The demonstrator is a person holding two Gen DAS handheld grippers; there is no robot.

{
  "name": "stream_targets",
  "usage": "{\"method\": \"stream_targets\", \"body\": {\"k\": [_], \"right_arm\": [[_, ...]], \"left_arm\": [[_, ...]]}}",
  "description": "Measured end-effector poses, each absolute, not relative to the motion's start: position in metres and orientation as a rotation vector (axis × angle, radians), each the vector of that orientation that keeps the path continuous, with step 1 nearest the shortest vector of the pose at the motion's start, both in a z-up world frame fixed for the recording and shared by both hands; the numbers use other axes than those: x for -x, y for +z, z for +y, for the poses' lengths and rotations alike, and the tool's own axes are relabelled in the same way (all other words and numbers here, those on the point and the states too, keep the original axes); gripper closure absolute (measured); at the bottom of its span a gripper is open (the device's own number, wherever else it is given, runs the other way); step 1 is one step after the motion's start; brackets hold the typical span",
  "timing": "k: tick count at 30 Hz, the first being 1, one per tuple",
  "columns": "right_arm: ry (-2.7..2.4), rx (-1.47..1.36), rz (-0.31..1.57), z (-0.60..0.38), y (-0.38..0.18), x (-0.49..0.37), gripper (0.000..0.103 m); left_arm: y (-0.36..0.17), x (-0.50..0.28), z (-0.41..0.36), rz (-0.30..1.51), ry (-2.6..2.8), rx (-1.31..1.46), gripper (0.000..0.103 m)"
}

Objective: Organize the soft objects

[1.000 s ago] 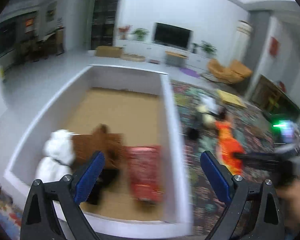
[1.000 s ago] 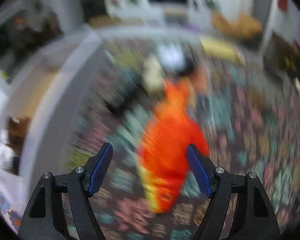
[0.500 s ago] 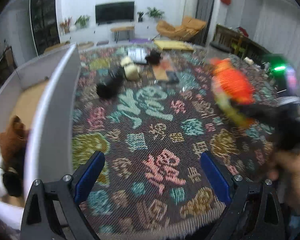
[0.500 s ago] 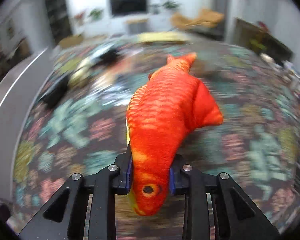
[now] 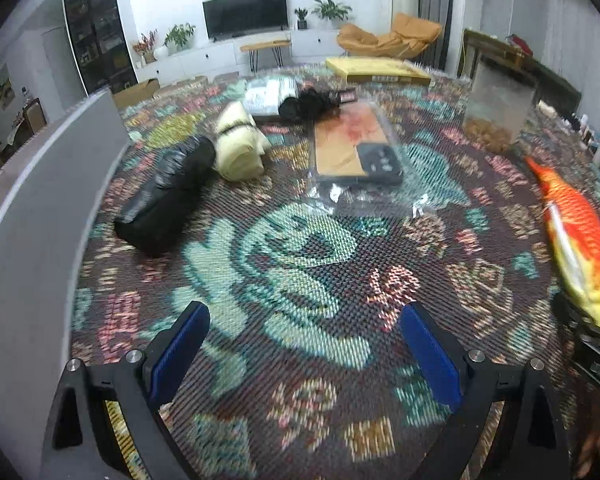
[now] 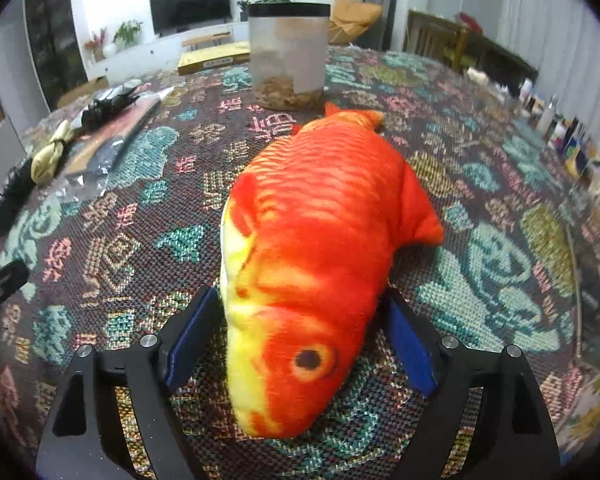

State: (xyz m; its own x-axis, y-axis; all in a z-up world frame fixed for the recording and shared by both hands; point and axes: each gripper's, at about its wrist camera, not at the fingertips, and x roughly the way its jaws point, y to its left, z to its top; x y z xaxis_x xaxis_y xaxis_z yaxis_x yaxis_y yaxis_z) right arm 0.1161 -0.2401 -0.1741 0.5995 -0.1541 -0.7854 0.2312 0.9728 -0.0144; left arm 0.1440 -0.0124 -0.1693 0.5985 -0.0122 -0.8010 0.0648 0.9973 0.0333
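Two claws are out over the patterned woven surface (image 5: pixel 300 248). The right claw (image 6: pixel 300 344) is opening, with the soft orange plush fish (image 6: pixel 320 240) lying between its pads. Half a second ago it pinched the fish tight. The left claw (image 5: pixel 304 344) gapes wide, empty. Next, the fish likely needs a fresh grip.

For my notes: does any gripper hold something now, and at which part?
Nothing is gripped. The right gripper is opening around the fish toy head; the left gripper is empty.
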Motion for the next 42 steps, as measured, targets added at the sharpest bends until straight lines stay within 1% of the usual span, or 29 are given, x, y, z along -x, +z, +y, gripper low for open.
{"method": "stream_targets", "body": {"k": [1, 2, 3, 19, 42], "right_arm": [[-0.215, -0.125, 0.896, -0.245, -0.174, -0.115, 0.016], [-0.214, -0.133, 0.893, -0.247, -0.17, -0.117, 0.016], [-0.218, -0.125, 0.894, -0.245, -0.17, -0.117, 0.016], [-0.221, -0.118, 0.895, -0.24, -0.169, -0.118, 0.013], [-0.219, -0.119, 0.894, -0.24, -0.168, -0.118, 0.013]], "left_arm": [[-0.177, -0.151, -0.014, 0.955, -0.048, -0.067, 0.004], [-0.181, -0.152, -0.012, 0.934, -0.052, -0.046, 0.001], [-0.184, -0.154, -0.01, 0.94, -0.043, -0.035, 0.0], [-0.19, -0.16, -0.011, 0.939, -0.037, -0.021, 0.0], [-0.19, -0.16, -0.011, 0.939, -0.038, -0.02, 0.0]]}}
